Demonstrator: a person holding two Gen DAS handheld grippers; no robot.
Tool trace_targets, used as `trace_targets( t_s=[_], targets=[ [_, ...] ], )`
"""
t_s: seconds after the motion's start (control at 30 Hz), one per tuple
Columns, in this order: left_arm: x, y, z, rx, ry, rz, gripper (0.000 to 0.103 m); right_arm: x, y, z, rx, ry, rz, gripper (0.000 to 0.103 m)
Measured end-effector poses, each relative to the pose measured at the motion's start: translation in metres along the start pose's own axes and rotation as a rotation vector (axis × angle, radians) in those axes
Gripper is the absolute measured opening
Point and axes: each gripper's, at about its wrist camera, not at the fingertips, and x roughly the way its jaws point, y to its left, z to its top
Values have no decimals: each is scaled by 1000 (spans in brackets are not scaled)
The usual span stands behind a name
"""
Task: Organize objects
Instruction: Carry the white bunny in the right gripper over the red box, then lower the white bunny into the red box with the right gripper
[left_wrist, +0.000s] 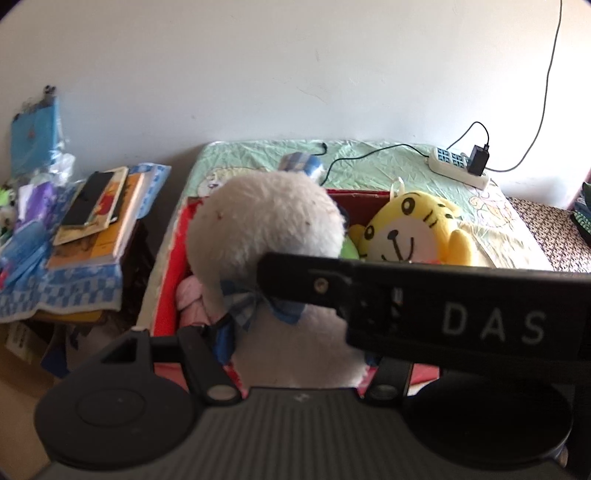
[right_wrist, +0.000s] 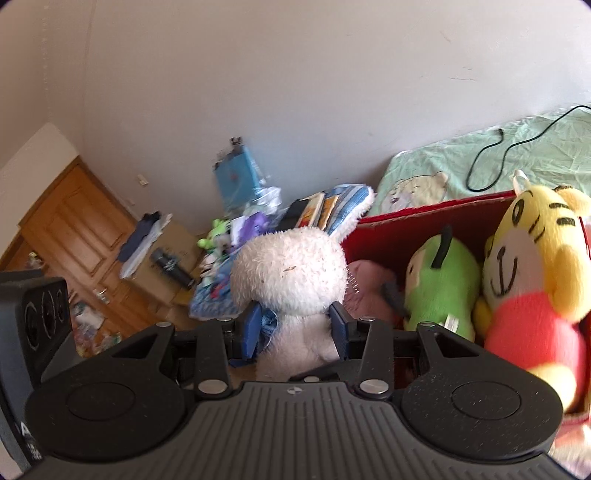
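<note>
Gripping the white plush rabbit (right_wrist: 291, 273) at its neck, the right gripper (right_wrist: 295, 332) holds it at the red box's (right_wrist: 424, 218) nine-o'clock edge; the tiger plush (right_wrist: 532, 258) and green plush (right_wrist: 441, 288) already sit inside. The left gripper's (left_wrist: 295, 332) state cannot be told.

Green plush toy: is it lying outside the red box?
No. The green plush toy lies inside the red box, between a pink item and the yellow tiger plush.
</note>
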Motion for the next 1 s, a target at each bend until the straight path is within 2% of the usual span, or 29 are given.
trace_targets(
  t_s=[0.27, 0.43, 0.57, 1.0],
  targets=[
    [45, 18, 11, 29, 67, -69, 61, 26, -16, 9, 25, 4, -100, 43],
    [69, 23, 10, 40, 125, -112, 60, 37, -21, 7, 2, 25, -174, 42],
    [84, 24, 7, 48, 170, -143, 60, 44, -31, 6, 33, 51, -220, 42],
    [102, 23, 3, 78, 209, -170, 65, 49, -38, -3, 42, 60, -254, 41]
  ],
)
